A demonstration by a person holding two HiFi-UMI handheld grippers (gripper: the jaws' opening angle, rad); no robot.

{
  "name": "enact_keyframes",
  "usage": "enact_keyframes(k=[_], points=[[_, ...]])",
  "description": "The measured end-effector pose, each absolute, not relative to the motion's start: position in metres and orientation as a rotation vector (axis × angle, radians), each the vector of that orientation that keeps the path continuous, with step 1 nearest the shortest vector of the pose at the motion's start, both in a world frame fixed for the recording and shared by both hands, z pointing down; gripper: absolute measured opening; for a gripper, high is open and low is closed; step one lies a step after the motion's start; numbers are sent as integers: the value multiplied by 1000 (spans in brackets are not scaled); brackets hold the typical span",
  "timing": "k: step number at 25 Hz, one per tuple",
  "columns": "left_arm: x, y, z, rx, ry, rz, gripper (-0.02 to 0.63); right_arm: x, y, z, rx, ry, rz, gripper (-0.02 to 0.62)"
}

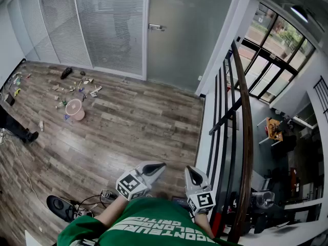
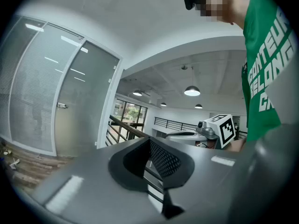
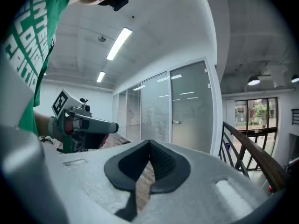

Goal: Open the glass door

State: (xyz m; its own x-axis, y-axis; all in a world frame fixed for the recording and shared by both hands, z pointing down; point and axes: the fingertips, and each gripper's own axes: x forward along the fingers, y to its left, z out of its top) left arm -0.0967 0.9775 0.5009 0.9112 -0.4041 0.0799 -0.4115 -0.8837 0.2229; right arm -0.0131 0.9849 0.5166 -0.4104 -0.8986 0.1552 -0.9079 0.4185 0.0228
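Observation:
The frosted glass door [image 1: 182,35] stands shut at the far side of the wooden floor, with a metal lever handle [image 1: 157,27] on its left edge. Both grippers are held close to my body, far from the door. My left gripper [image 1: 159,166] and right gripper [image 1: 191,171] point toward it, jaws together and nothing between them. The left gripper view shows the door [image 2: 86,101] and handle [image 2: 61,106] to the left of its closed jaws [image 2: 148,141]. In the right gripper view the door [image 3: 191,108] and handle [image 3: 176,122] lie beyond the closed jaws [image 3: 149,143].
Glass panels with blinds [image 1: 110,27] flank the door on the left. A pink bucket [image 1: 75,109] and scattered litter [image 1: 77,86] lie on the floor. A stair railing [image 1: 245,122] runs along the right. Cables and a black disc [image 1: 61,207] sit near my feet.

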Motion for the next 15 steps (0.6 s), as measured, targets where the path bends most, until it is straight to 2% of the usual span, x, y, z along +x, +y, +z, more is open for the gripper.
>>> enact_keyframes(k=[15], points=[[-64,978,506,2874,-617,111,15,16,976,519,1613,-2538,83,-7]])
